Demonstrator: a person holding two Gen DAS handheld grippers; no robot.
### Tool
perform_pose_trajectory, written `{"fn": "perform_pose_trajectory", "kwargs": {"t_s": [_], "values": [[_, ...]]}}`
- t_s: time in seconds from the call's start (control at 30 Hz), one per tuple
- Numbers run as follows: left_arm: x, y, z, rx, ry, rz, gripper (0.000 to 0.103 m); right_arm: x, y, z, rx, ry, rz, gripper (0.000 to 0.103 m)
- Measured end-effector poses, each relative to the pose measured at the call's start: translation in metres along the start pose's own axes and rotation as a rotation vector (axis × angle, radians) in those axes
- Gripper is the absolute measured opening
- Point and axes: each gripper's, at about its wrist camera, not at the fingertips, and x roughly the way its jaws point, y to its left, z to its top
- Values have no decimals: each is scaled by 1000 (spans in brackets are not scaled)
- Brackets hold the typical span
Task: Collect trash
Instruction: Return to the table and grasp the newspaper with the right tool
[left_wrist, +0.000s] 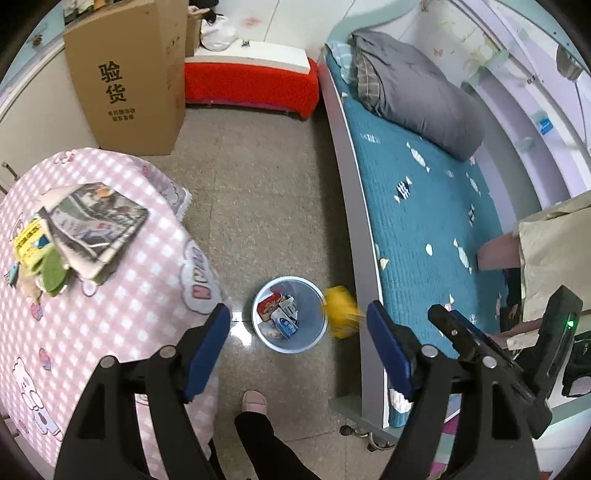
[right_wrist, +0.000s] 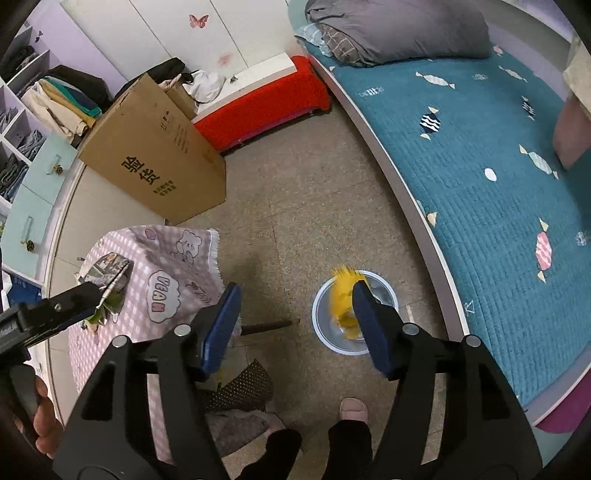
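A white round trash bin (left_wrist: 314, 334) stands on the floor between the table and the bed, with several wrappers and small boxes inside. A yellow wrapper (left_wrist: 343, 312), motion-blurred, is in the air at the bin's right rim; in the right wrist view the wrapper (right_wrist: 343, 299) is over the bin (right_wrist: 319, 314), loose below my right gripper. My left gripper (left_wrist: 299, 325) is open and empty above the bin. My right gripper (right_wrist: 295, 306) is open and empty; it shows in the left wrist view (left_wrist: 452, 325) to the right.
A table with a pink checked cloth (left_wrist: 110, 295) holds a magazine (left_wrist: 98, 225) and green and yellow scraps (left_wrist: 40, 258). A bed with a teal cover (left_wrist: 424, 221) is on the right. A cardboard box (left_wrist: 129, 85) and a red bench (left_wrist: 251, 85) stand behind. My feet (left_wrist: 254, 402) are below.
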Motion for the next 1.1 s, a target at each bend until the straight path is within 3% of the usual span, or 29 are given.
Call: {"fn": "perform_pose_trajectory", "kwargs": {"t_s": [0.27, 0.5, 0.73, 0.87, 1.1], "values": [[-43, 36, -11, -7, -69, -27, 75, -27, 68, -16, -68, -51, 39, 65], [-88, 118, -32, -45, -106, -18, 75, -37, 161, -54, -125, -88, 98, 65], [-131, 222, -59, -117, -123, 6, 75, -31, 234, -101, -132, -95, 135, 65], [-143, 263, -66, -165, -127, 2, 75, -25, 256, -115, -120, -77, 147, 65], [-137, 293, -60, -213, -122, 5, 75, 5, 261, -108, -14, -10, 198, 65]]}}
